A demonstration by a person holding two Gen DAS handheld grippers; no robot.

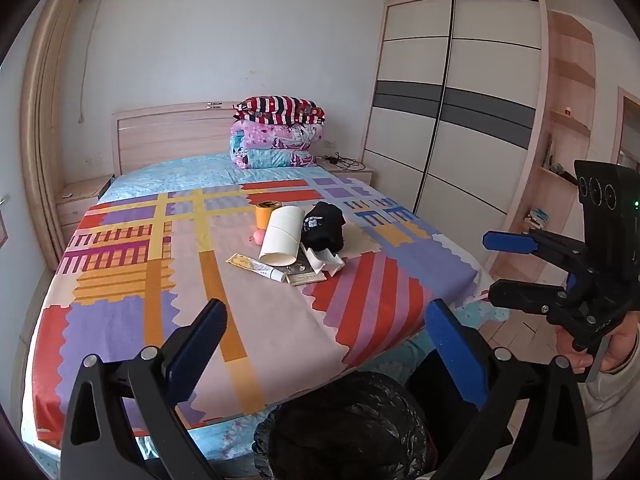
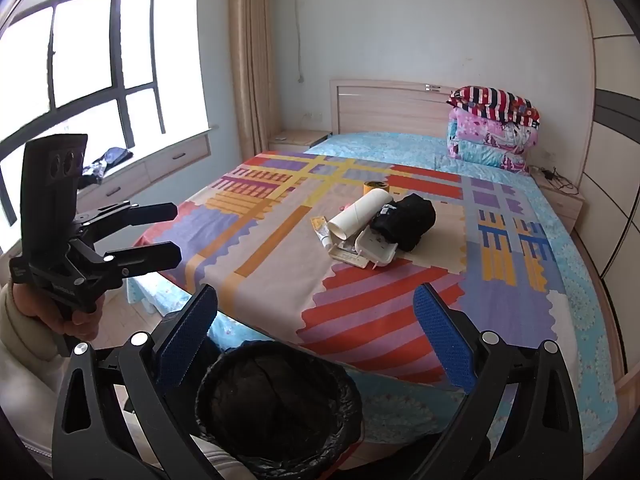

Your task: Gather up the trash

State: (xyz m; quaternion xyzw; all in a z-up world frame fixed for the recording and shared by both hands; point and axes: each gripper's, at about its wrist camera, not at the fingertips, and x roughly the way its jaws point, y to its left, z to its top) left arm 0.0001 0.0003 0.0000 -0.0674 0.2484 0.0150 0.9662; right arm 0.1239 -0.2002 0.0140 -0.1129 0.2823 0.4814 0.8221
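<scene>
A small heap of trash lies mid-bed on the patchwork cover (image 1: 132,264): a white cardboard tube (image 1: 282,236) (image 2: 362,212), a yellow roll (image 1: 267,212) (image 2: 376,188), a black bundle (image 1: 324,226) (image 2: 404,216), a squeezed ointment tube (image 1: 256,266) (image 2: 324,234) and a white open box (image 1: 324,260) (image 2: 376,248). A bin with a black liner (image 1: 348,428) (image 2: 276,404) stands at the bed's foot, right under both grippers. My left gripper (image 1: 324,312) (image 2: 176,232) is open and empty. My right gripper (image 2: 316,294) (image 1: 490,266) is open too, holding nothing. Both hover well short of the heap.
Folded quilts (image 1: 276,136) are stacked by the headboard (image 1: 168,136). A sliding wardrobe (image 1: 452,100) lines the right side, with a nightstand (image 2: 560,196) carrying cables beside it. A window bench (image 2: 132,176) and curtain (image 2: 248,60) stand on the left.
</scene>
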